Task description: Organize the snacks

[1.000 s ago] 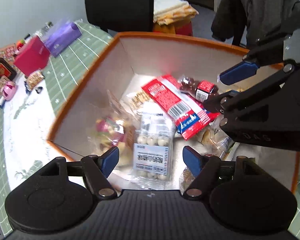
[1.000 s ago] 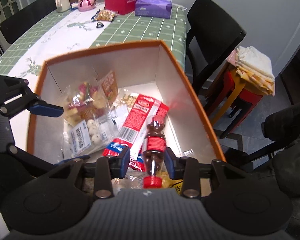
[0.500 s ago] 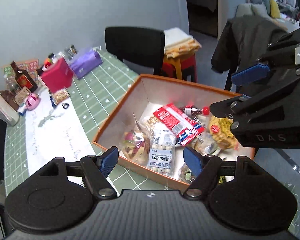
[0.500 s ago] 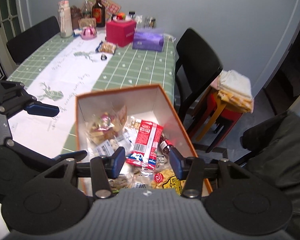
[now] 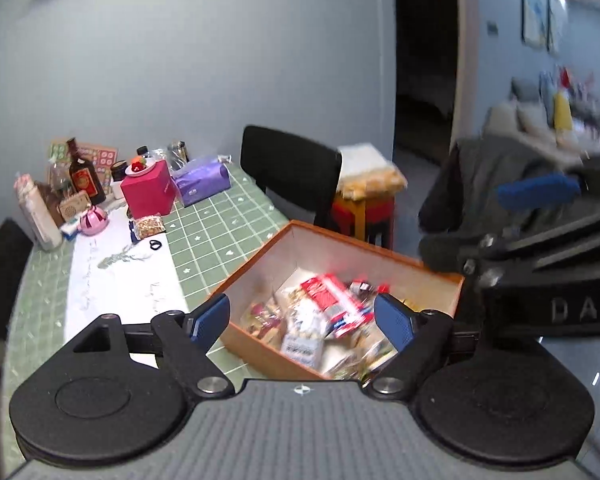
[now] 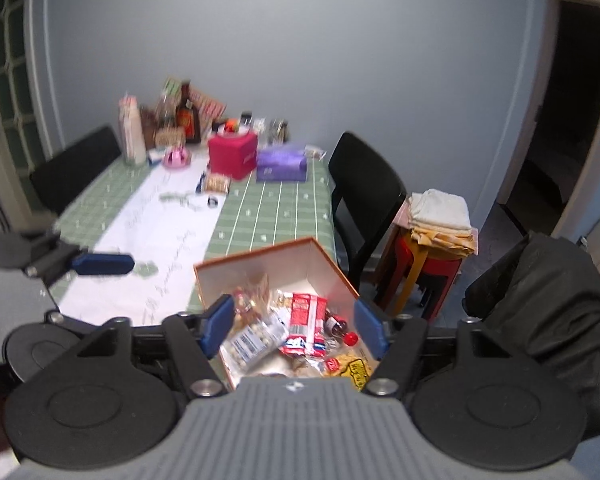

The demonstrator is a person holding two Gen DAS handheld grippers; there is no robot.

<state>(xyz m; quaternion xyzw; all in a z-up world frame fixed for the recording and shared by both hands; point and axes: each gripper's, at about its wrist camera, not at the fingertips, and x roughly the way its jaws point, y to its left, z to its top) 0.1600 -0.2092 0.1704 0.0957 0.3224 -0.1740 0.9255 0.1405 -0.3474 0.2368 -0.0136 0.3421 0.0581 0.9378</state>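
Observation:
An orange-rimmed box (image 5: pixel 300 252) sits on the table's near corner, and its white wall (image 6: pixel 284 268) also shows in the right wrist view. Inside lie a red packet (image 6: pixel 306 320), a small brown bottle with a red cap (image 6: pixel 340 328), a clear bag of white candies (image 6: pixel 252 340) and a yellow packet (image 6: pixel 354 368). My left gripper (image 5: pixel 302 316) hangs high above the box, jaws opening, nothing between them. My right gripper (image 6: pixel 295 322) is also well above it, jaws opening and empty. Its blue pad (image 5: pixel 538 192) shows at the right of the left wrist view.
A green checked cloth with a white runner (image 5: pixel 112 280) covers the table. At its far end stand a magenta box (image 5: pixel 150 190), a purple tissue pack (image 5: pixel 202 180) and bottles (image 5: pixel 82 176). A black chair (image 6: pixel 364 184), a red stool with folded cloths (image 6: pixel 436 232) and a dark jacket (image 6: pixel 540 300) stand beside.
Both grippers have risen and drawn back from the box. My right gripper has let go of the small brown bottle, which now lies in the box, and both pairs of jaws stand wider.

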